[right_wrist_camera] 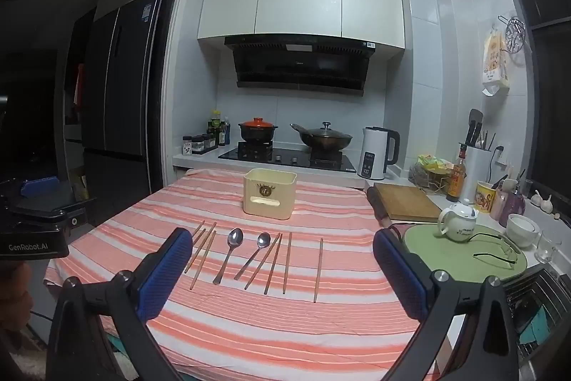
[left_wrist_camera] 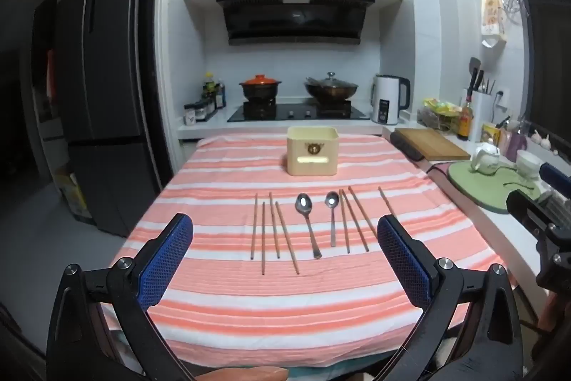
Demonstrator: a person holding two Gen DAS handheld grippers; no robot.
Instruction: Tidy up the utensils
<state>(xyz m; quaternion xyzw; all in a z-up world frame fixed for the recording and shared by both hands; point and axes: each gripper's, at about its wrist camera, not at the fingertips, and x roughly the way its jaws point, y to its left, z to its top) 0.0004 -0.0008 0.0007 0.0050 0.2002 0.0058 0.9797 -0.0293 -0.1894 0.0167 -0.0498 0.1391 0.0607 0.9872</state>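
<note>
A table with an orange-and-white striped cloth (left_wrist_camera: 285, 288) (right_wrist_camera: 285, 327) carries a row of utensils. Two metal spoons (left_wrist_camera: 307, 220) (right_wrist_camera: 228, 254) lie in the middle, with several brown chopsticks to their left (left_wrist_camera: 264, 232) (right_wrist_camera: 203, 252) and right (left_wrist_camera: 357, 220) (right_wrist_camera: 287, 261). Behind them stands a cream square holder box (left_wrist_camera: 312, 150) (right_wrist_camera: 269, 193). My left gripper (left_wrist_camera: 285, 259) hovers open over the near table edge, nothing between its blue pads. My right gripper (right_wrist_camera: 283, 270) is open too, low over the near edge, short of the utensils. The right gripper's body shows at the left view's right edge.
A counter on the right holds a cutting board (right_wrist_camera: 407, 202), a green mat (right_wrist_camera: 464, 256) with a teapot (right_wrist_camera: 458, 220), cups and bottles. Behind the table are a stove with two pots (left_wrist_camera: 296, 88) and a kettle (right_wrist_camera: 376, 152). A dark fridge (left_wrist_camera: 103, 88) stands left.
</note>
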